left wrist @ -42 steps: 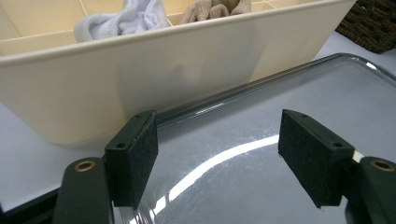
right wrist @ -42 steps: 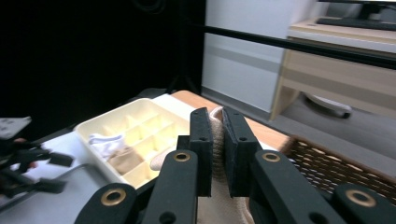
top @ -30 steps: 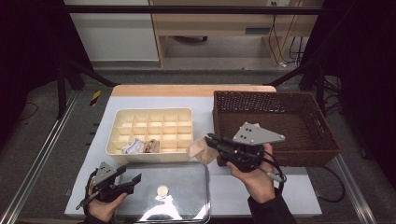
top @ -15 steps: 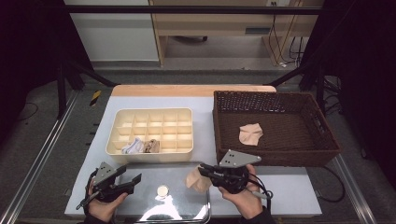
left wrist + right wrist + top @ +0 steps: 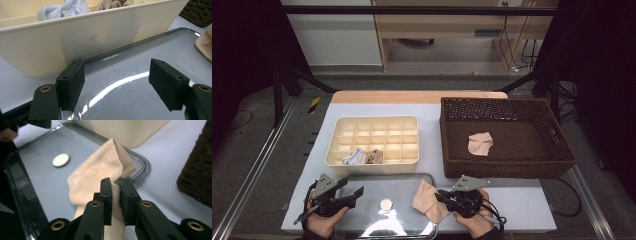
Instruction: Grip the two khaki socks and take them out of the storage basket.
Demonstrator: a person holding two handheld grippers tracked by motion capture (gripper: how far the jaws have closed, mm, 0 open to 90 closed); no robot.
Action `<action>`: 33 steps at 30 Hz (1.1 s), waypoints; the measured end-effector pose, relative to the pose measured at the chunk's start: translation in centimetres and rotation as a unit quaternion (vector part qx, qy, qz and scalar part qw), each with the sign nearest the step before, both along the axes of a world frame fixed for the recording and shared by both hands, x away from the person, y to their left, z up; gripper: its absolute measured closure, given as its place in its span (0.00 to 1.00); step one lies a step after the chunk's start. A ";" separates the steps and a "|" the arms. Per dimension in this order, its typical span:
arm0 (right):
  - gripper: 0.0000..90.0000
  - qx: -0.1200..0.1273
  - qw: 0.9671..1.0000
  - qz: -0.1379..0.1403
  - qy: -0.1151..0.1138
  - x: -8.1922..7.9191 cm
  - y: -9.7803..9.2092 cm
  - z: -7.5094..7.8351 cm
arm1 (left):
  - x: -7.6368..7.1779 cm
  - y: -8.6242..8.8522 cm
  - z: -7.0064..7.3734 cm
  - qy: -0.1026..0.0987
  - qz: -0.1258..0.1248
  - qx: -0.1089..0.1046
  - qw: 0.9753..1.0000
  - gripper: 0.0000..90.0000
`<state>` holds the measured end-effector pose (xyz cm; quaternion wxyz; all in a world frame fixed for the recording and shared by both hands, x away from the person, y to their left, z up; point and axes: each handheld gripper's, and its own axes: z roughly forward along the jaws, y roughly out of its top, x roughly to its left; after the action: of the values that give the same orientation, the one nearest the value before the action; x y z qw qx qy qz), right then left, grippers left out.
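While right tongs point(image 5: 443, 196) pinch one peach sock point(image 5: 428, 200) over tray point(image 5: 362, 227), left tongs point(image 5: 354, 196) gape empty, second peach sock point(image 5: 480, 143) in basket point(image 5: 557, 165).

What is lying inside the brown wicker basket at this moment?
Inside the wicker basket lies one peach sock, crumpled on the floor near the middle. The near wall hides the strip of floor just behind it.

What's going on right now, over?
Right gripper shut on peach sock, over metal tray. Left gripper open, empty, at tray's left edge. Second peach sock in wicker basket. Nothing in the way.
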<state>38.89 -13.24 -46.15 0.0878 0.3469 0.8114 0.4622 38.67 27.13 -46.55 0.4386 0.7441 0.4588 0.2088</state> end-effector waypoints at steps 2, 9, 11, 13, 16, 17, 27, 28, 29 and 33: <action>0.89 -0.008 1.000 -0.004 0.000 0.0 0.0 -0.4 | 0.0 0.0 0.0 0.000 0.000 0.000 1.000 0.32; 0.80 -0.037 0.999 -0.016 -0.010 0.1 0.2 -1.3 | 0.0 -0.1 0.0 0.000 -0.002 0.002 1.000 0.32; 0.77 -0.043 0.999 -0.019 -0.010 0.1 0.1 -1.3 | 0.0 0.0 0.0 0.000 -0.002 0.002 1.000 0.32; 0.75 -0.034 0.999 -0.021 -0.012 0.0 0.0 -1.2 | 0.0 0.0 0.0 0.001 -0.002 0.001 1.000 0.32; 0.72 -0.021 0.999 -0.030 -0.023 -0.1 -0.4 -0.4 | 0.0 -0.1 -0.1 0.001 -0.002 0.003 1.000 0.32; 0.72 -0.017 0.999 -0.032 -0.028 -0.2 -0.5 -0.2 | 0.0 -0.1 -0.1 0.001 -0.002 0.003 1.000 0.32; 0.71 0.011 0.997 -0.051 -0.056 0.1 -1.3 2.4 | 0.1 -0.1 -0.1 0.004 -0.004 0.006 1.000 0.32; 0.71 0.013 0.997 -0.053 -0.060 0.2 -1.4 2.7 | 0.1 -0.1 -0.1 0.003 -0.003 0.006 1.000 0.32; 0.71 0.015 0.996 -0.055 -0.063 0.2 -1.4 3.1 | 0.1 -0.1 -0.1 0.003 -0.003 0.006 1.000 0.32; 0.70 0.029 0.994 -0.064 -0.080 0.5 -1.8 4.6 | 0.1 -0.1 -0.1 0.004 -0.003 0.007 1.000 0.32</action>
<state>39.40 -14.99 -41.54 0.1720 0.3627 0.7639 0.5053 38.75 27.01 -46.68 0.4323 0.7491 0.4570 0.2077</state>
